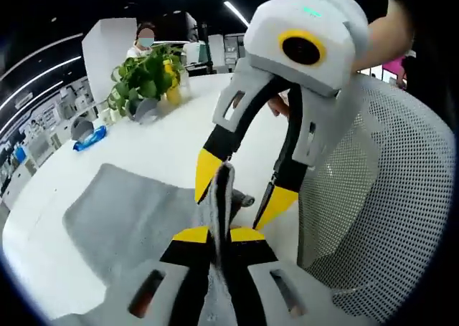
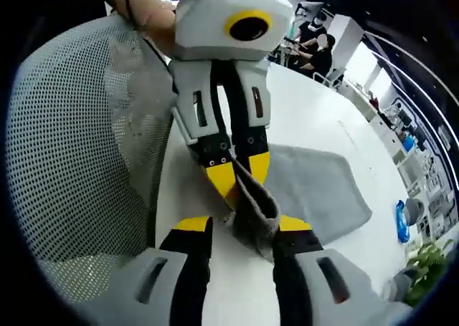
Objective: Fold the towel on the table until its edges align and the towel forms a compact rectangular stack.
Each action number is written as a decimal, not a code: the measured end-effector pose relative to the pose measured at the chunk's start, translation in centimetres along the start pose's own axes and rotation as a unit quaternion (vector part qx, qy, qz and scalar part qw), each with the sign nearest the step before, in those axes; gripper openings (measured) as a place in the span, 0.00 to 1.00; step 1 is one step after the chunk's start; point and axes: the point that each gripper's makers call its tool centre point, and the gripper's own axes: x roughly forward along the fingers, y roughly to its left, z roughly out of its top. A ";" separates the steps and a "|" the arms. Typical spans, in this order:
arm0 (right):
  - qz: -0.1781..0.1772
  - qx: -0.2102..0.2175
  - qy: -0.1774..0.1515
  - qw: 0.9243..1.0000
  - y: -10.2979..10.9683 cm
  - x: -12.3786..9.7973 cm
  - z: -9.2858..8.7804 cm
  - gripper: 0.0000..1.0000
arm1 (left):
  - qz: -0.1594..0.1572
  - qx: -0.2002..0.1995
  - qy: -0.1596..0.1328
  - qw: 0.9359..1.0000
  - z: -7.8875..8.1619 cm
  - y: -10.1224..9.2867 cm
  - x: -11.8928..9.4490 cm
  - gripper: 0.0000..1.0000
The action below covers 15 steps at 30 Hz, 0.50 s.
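The grey towel lies on the white table, its near edge lifted and pinched by both the left gripper and the right gripper; soft and limp, it will likely sag, so corners seem the best hold.

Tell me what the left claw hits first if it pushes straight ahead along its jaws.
Likely the right claw: it faces the left claw just beyond the towel fold the left one pinches. Depth between them is unclear, but they look very close, with a mesh chair beside them.
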 end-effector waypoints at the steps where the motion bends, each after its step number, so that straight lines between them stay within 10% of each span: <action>1: -0.005 -0.013 -0.002 1.000 -0.4 -0.1 0.3 0.11 | 0.001 0.001 0.007 1.000 -0.3 0.0 0.0 0.08; 9: -0.017 0.037 -0.013 0.999 -2.1 -1.1 0.1 0.07 | 0.023 0.114 0.050 0.992 -1.4 0.6 -1.9 0.12; 15: -0.020 0.056 -0.017 0.998 -2.6 -1.6 -0.2 0.05 | 0.046 0.108 0.067 0.991 -2.5 2.1 -4.3 0.12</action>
